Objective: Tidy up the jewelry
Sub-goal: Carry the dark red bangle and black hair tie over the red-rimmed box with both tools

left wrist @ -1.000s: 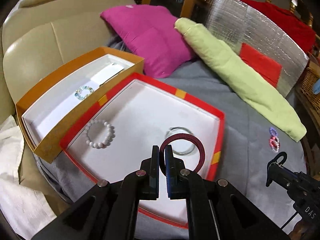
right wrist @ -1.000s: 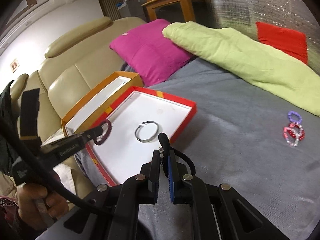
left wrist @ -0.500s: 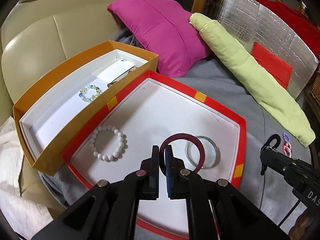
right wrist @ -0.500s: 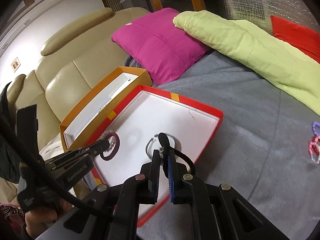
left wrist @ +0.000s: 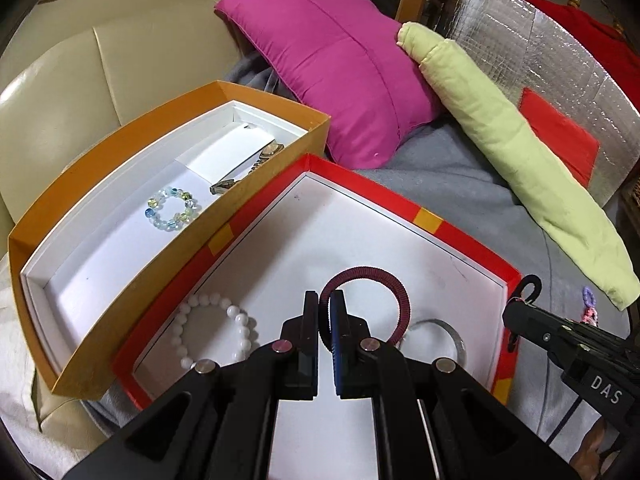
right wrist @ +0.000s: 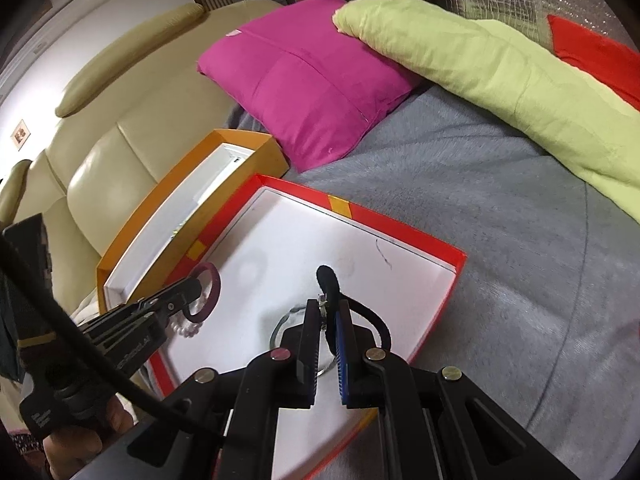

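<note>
My left gripper is shut on a maroon bangle, held over the white floor of the red tray. A white bead bracelet and a silver bangle lie in that tray. My right gripper is shut on a black cord bracelet, above the silver bangle and partly hiding it. From the right wrist view the left gripper and its maroon bangle hang over the tray's left side. The right gripper shows at the tray's right rim.
An orange box beside the tray holds a glass bead bracelet and a white card. Pink and purple bracelets lie on the grey blanket. A magenta cushion, a green roll and a beige sofa stand behind.
Both grippers have moved forward and down over the red tray, each still shut on its bracelet. The right gripper has come from the grey blanket to above the silver bangle.
</note>
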`<state>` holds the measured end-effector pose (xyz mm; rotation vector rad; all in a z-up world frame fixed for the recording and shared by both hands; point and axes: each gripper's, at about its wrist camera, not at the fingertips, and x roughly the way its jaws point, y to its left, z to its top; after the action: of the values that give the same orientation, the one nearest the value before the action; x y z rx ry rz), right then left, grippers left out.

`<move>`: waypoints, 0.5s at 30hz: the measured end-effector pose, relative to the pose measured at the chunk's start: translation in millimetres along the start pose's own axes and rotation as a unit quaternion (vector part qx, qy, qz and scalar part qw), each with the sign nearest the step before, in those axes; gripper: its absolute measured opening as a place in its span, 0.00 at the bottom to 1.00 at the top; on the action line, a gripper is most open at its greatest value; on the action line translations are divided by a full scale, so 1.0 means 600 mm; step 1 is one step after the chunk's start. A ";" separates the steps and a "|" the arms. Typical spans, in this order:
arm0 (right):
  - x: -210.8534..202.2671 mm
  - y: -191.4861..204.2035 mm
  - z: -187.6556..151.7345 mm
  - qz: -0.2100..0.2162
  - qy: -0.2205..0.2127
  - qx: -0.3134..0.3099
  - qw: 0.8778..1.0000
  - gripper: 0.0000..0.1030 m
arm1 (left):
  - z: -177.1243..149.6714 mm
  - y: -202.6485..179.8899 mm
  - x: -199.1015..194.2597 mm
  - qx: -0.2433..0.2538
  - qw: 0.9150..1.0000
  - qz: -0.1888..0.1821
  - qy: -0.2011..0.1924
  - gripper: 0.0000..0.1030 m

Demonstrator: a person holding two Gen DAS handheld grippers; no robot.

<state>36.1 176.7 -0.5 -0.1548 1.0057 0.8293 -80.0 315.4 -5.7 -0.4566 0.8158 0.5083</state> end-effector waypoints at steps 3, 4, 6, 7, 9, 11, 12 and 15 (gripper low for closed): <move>0.021 -0.006 0.007 -0.003 0.008 0.003 1.000 0.08 | 0.006 0.004 0.017 0.000 1.000 0.006 0.004 0.06; 0.027 -0.009 0.009 -0.003 0.010 0.005 1.000 0.08 | 0.009 0.006 0.021 -0.001 1.000 0.007 0.004 0.06; 0.037 -0.012 0.015 -0.005 0.012 0.008 1.000 0.08 | 0.015 0.010 0.029 -0.005 1.000 0.009 0.004 0.06; 0.041 -0.013 0.017 -0.005 0.013 0.008 1.000 0.08 | 0.018 0.010 0.034 -0.003 1.000 0.013 0.004 0.06; 0.051 -0.014 0.021 -0.006 0.016 0.010 1.000 0.08 | 0.021 0.010 0.041 0.000 1.000 0.017 0.006 0.06; 0.061 -0.017 0.022 -0.007 0.020 0.013 1.000 0.08 | 0.023 0.010 0.047 0.000 1.000 0.016 0.009 0.06; 0.064 -0.017 0.021 -0.007 0.022 0.013 1.000 0.08 | 0.023 0.009 0.051 0.001 1.000 0.017 0.010 0.06; 0.074 -0.019 0.017 -0.009 0.028 0.012 0.999 0.08 | 0.023 0.006 0.061 0.004 1.000 0.016 0.015 0.06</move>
<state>62.8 197.6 -32.9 -0.1664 1.0665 0.7999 -53.5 335.1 -26.5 -0.4449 0.8553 0.5291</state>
